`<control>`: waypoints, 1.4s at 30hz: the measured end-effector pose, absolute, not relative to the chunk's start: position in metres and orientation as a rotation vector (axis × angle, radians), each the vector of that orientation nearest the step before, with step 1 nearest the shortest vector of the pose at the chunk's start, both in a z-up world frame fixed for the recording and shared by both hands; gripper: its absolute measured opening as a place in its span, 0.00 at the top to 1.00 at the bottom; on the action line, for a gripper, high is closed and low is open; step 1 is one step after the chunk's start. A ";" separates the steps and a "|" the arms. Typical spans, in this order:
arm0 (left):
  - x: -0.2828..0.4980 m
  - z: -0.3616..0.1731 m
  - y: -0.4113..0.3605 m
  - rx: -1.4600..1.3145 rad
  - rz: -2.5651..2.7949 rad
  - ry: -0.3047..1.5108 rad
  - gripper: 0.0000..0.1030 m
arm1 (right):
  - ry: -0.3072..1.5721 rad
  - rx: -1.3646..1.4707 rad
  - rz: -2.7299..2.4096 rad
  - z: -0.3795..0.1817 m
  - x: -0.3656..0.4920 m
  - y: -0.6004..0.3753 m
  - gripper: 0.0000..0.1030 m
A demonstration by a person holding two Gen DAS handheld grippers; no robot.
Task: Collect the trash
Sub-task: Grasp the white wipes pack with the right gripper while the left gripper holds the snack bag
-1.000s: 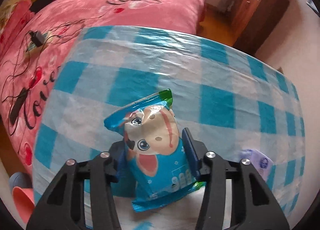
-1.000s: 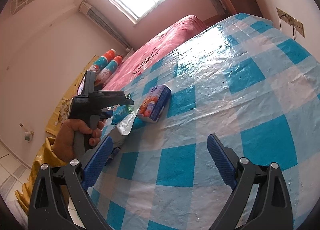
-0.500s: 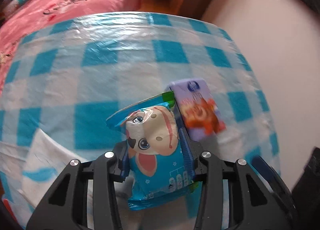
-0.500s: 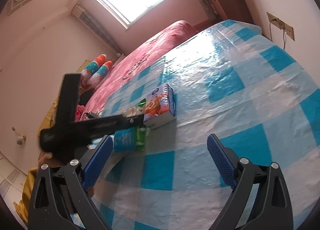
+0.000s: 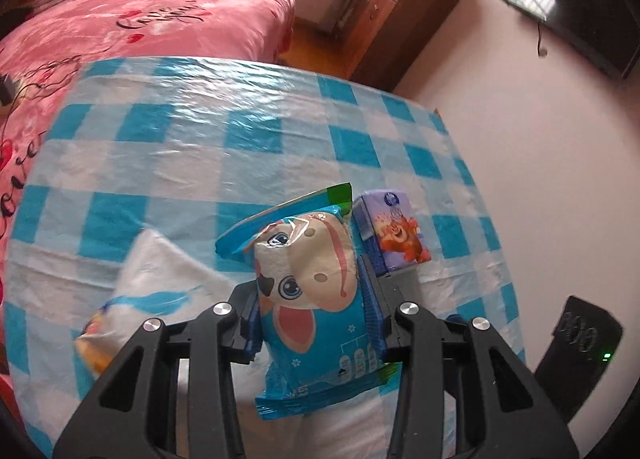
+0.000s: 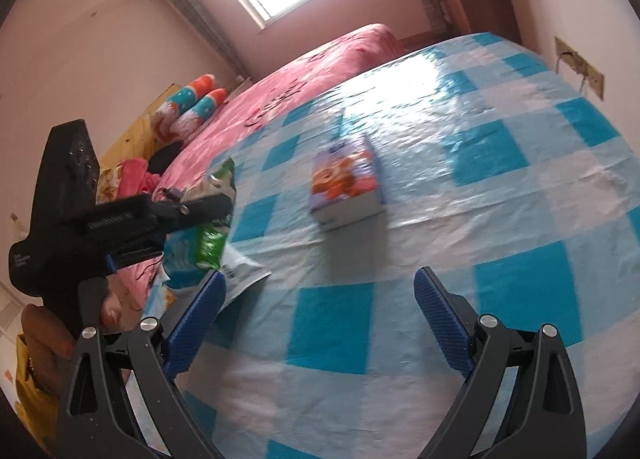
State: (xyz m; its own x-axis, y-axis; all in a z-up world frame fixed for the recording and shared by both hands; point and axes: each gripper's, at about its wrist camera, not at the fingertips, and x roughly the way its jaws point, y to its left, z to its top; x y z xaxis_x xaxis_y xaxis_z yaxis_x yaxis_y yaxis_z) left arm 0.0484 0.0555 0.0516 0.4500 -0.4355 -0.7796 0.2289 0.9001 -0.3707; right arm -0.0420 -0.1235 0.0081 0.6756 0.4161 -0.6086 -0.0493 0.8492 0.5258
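Observation:
My left gripper [image 5: 310, 291] is shut on a blue snack packet [image 5: 308, 283] printed with a cartoon puppy, held above the checked table. The packet and the left gripper also show at the left of the right wrist view [image 6: 200, 219]. A purple tissue pack [image 5: 394, 229] with an orange cartoon lies on the table just right of the packet; it also shows in the right wrist view [image 6: 344, 187]. A white plastic bag [image 5: 160, 283] lies under and left of the left gripper. My right gripper [image 6: 316, 319] is open and empty, above the table in front of the tissue pack.
The table carries a blue-and-white checked plastic cloth [image 5: 240, 131]. A pink bed [image 5: 140, 23] stands beyond it, a wooden cabinet [image 5: 392, 19] at the back right. A wall socket [image 6: 580, 75] is on the wall beside the table. The right gripper's black body [image 5: 576, 351] shows at lower right.
My left gripper swung with the packet, first right toward the tissue pack, now above the white bag. The right gripper came closer to the tissue pack and stayed open.

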 end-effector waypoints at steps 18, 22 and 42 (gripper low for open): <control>0.000 0.048 0.176 -0.348 -0.303 0.993 0.59 | 0.909 0.252 0.522 0.021 -0.016 -0.021 0.09; -0.010 0.039 0.198 -0.372 -0.277 1.005 0.59 | 0.925 0.168 0.541 0.024 0.000 -0.005 0.09; -0.040 0.008 0.237 -0.424 -0.267 1.044 0.59 | 0.953 0.003 0.547 -0.006 0.045 0.035 0.08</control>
